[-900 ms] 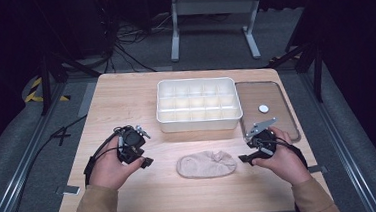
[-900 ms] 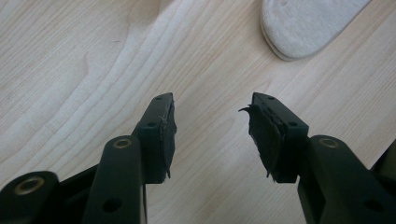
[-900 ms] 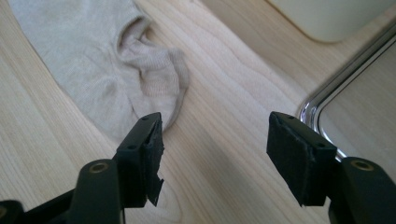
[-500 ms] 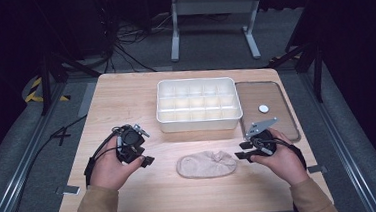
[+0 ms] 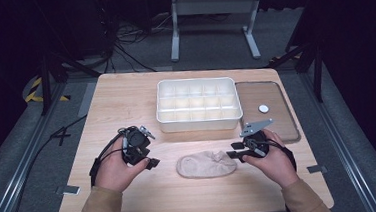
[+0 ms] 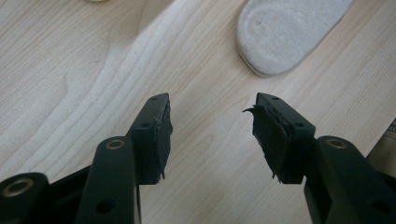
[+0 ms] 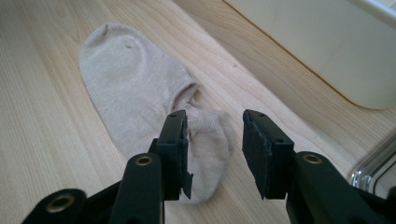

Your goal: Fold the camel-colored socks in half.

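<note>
Beige sock (image 5: pixel 206 164) lies flat near-centre on the table (image 5: pixel 125 100), long axis left-right; right tongs (image 5: pixel 235 150) sit open over its right end, far closer than left tongs (image 5: pixel 150 163), also open and empty, off its left end

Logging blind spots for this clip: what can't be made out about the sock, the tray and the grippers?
- sock: heel end hidden behind the right gripper in the right gripper view; touching or not, unclear.
- sock, left gripper view: cut by the top edge.
- divided tray: contents too small in the high view.
- white disc on lid: too small to identify.
</note>
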A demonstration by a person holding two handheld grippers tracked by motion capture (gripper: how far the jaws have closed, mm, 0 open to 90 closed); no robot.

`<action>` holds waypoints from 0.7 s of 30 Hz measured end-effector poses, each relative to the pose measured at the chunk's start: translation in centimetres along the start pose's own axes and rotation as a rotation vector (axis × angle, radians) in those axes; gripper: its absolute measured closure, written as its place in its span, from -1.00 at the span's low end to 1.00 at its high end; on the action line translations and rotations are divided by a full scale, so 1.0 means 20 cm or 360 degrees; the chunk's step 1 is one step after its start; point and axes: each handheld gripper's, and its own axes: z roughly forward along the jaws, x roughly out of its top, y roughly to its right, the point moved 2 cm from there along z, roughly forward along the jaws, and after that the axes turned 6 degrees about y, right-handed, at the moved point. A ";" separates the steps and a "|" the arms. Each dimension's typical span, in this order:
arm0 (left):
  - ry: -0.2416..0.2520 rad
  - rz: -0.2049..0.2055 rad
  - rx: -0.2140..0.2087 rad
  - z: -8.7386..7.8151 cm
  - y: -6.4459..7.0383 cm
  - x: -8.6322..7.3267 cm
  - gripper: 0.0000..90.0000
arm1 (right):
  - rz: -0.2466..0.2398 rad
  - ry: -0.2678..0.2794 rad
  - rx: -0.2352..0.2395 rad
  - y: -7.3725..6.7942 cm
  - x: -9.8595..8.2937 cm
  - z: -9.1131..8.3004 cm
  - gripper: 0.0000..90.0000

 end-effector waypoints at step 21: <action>0.0056 -0.0004 -0.0035 0.01 0.04 0.01 0.00 | -0.0074 -0.0081 0.0117 -0.13 0.05 0.14 1.00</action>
